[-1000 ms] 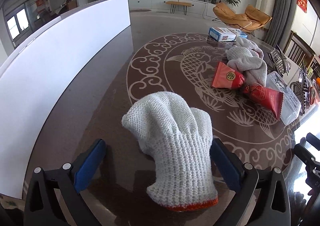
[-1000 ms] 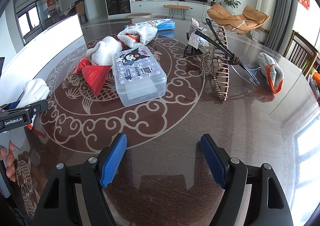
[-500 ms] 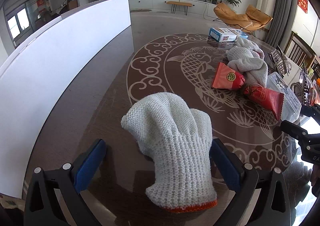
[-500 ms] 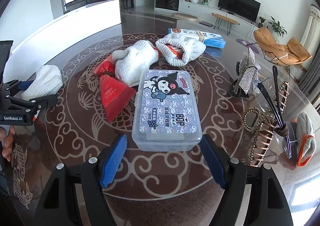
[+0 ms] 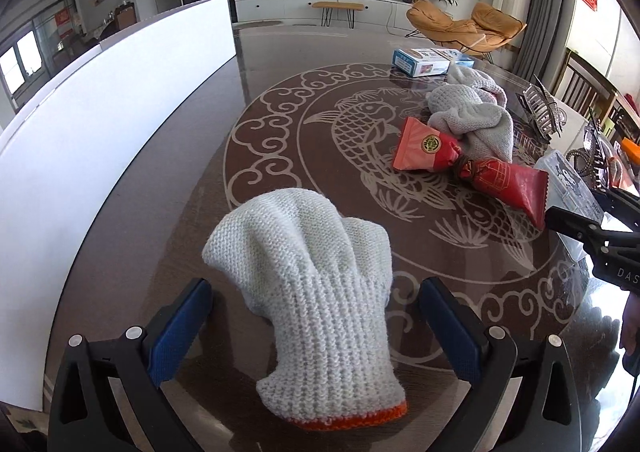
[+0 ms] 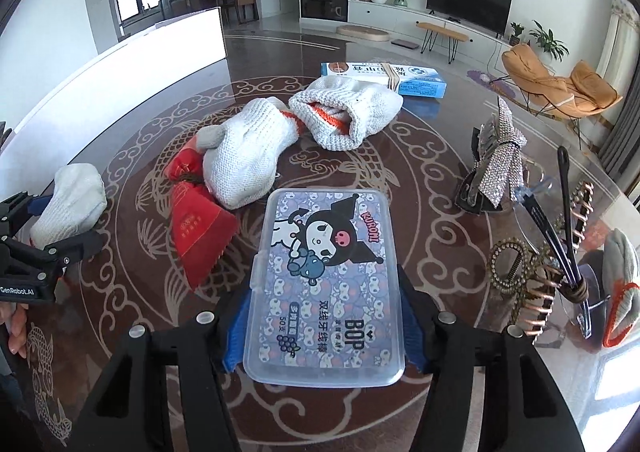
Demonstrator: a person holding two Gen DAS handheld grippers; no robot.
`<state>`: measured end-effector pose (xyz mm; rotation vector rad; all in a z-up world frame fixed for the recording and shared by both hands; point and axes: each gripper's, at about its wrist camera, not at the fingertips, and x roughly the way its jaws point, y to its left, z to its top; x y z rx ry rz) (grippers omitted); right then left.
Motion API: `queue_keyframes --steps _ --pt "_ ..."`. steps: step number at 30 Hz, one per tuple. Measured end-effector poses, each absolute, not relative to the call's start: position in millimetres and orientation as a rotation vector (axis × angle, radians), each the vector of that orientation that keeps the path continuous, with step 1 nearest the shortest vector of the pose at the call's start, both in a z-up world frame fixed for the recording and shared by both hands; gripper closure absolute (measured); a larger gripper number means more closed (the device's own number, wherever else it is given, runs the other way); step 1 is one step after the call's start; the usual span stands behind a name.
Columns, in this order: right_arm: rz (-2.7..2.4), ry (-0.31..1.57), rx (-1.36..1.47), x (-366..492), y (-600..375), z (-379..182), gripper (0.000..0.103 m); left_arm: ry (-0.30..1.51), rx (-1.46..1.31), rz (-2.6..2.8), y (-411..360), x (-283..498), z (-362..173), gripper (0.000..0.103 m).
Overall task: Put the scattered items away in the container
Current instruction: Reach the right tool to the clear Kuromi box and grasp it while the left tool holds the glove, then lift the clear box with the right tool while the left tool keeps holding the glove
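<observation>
right claw (image 6: 320, 326): blue pads closed in against both long sides of the clear plastic box (image 6: 326, 284), jaws just drawn inward, box gripped between them
clear plastic box: flat on the table (image 6: 436, 188), cartoon-printed lid up, near end between the pads, far end toward the gloves
left claw (image 5: 316, 326): spread wide, pads apart from the cloth on both sides, nothing gripped
white knit glove (image 5: 316, 292): lying on the table between the left pads, orange cuff toward the camera, fingers curled away
two more gloves (image 6: 280, 140): just past the box, touching each other, one with orange lining showing
red packets (image 6: 196, 224): left of the box, one tucked partly under a glove
toothpaste carton (image 6: 384, 78): blue and white, behind the gloves
hair clips (image 6: 532, 264): right of the box, rhinestone and metal pieces bunched together
another glove (image 6: 620, 284): far right edge, orange cuff
white panel (image 5: 100, 132): standing along the left side of the table
container for tidying: cannot tell which
</observation>
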<state>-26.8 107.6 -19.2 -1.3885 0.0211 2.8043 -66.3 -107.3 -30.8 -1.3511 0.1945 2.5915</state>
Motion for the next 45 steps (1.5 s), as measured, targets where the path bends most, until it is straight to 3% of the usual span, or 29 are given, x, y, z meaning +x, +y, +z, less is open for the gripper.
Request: queue_keyframes --steps 12,30,45 --pt "2.639 0.160 -1.289 127 113 -14 0.041 0.347 -1.237 2.375 -53 -55 -32 0.000" --pt "2.590 0.193 -1.275 135 115 -17 0.032 0.399 -1.200 2.263 -66 -59 -33 0.000" --pt "2.588 0.194 -1.274 134 114 -18 0.031 0.300 -1.266 2.440 -51 -62 -34 0.000"
